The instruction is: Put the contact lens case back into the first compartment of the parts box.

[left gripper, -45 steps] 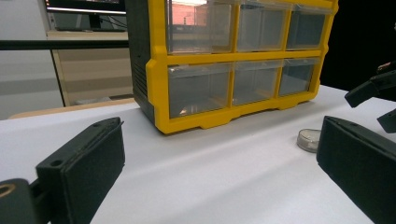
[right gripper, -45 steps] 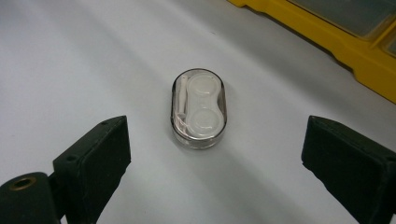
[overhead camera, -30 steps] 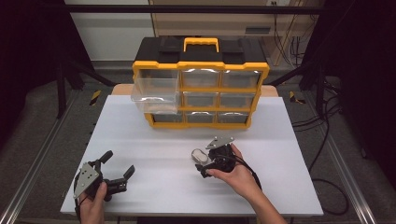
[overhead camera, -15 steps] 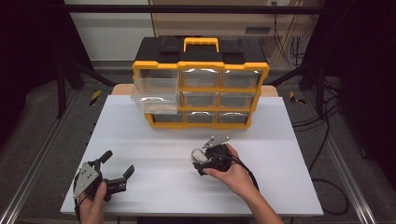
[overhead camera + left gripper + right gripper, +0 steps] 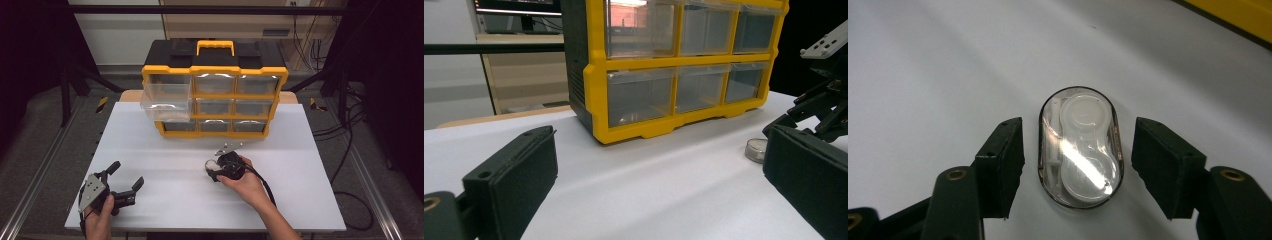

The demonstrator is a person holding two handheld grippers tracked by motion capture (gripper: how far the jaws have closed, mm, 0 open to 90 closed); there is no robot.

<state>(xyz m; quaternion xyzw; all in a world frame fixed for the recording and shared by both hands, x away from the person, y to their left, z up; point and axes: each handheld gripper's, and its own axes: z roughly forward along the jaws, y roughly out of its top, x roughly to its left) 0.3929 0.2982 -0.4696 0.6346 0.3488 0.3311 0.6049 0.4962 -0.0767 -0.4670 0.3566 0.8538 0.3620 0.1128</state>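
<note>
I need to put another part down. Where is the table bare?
Bare: the white table between the left gripper and the organizer, and its right side. Crowded: around the oval case, between the right gripper jaws.

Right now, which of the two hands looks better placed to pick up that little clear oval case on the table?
The right. The right gripper already straddles the clear oval case, one pad on each side with small gaps left, and its jaws have just been closing. The left gripper stands open near the table's front left corner, far from it.
</note>
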